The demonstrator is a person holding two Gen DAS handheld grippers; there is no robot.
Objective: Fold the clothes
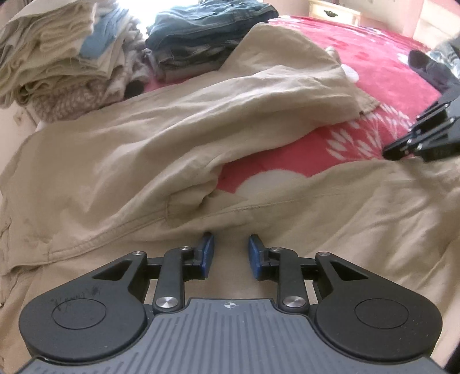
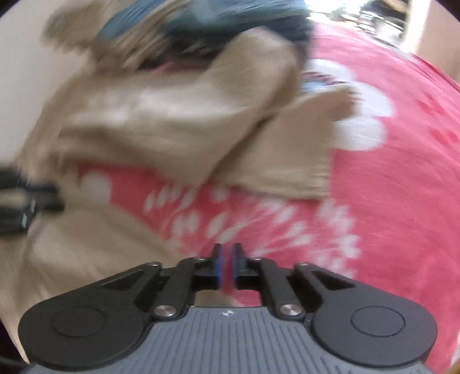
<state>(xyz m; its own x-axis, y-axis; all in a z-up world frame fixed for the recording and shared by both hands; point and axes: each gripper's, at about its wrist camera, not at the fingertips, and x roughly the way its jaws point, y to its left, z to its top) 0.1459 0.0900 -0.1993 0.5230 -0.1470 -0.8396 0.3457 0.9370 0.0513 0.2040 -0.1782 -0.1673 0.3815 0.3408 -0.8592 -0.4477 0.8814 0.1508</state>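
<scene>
Beige trousers lie spread on a pink flowered bedspread, one leg folded across toward the far right. My left gripper is open, its blue pads just above the beige cloth near the crotch seam, holding nothing. My right gripper is nearly shut with a thin gap and nothing visibly between the pads; it hovers over the bedspread beside the trousers. The right wrist view is motion-blurred. The right gripper also shows at the left wrist view's right edge.
A stack of folded light clothes and a stack of folded jeans stand at the back left. A dark garment lies at the far right. A wooden drawer unit stands behind the bed.
</scene>
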